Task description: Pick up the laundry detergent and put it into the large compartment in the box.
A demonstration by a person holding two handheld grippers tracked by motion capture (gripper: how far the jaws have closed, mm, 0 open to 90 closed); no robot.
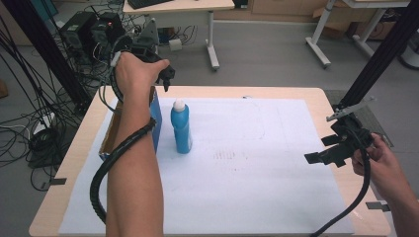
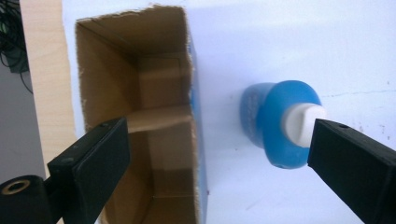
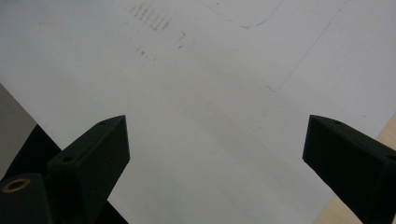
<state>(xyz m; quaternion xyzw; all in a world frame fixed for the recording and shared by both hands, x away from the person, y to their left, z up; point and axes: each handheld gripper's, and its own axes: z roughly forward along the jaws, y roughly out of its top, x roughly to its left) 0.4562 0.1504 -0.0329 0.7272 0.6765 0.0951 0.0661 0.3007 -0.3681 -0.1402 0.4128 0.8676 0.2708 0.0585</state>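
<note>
Left hand-held gripper (image 2: 215,154) above blue bottle (image 2: 280,121)

Bare forearms, no sleeves, no gloves or wristwear. Left hand-held black two-jaw gripper (image 1: 166,79): matte black plastic body, fed by thick black ribbed corrugated cable (image 1: 112,163) trailing along the forearm. Blocky, flat-faced black jaws in the left gripper view, each with a small hole near the tip; brass-coloured ring insert (image 2: 15,187) at lower left of the housing. Right hand-held black two-jaw gripper (image 1: 322,157): same matte black construction, angular bracketed frame, grey three-cornered plate (image 1: 348,109) on top, smooth thin black cable (image 1: 355,200) hanging from the rear. Matching brass-coloured ring insert (image 3: 16,184) in the right gripper view.
</note>
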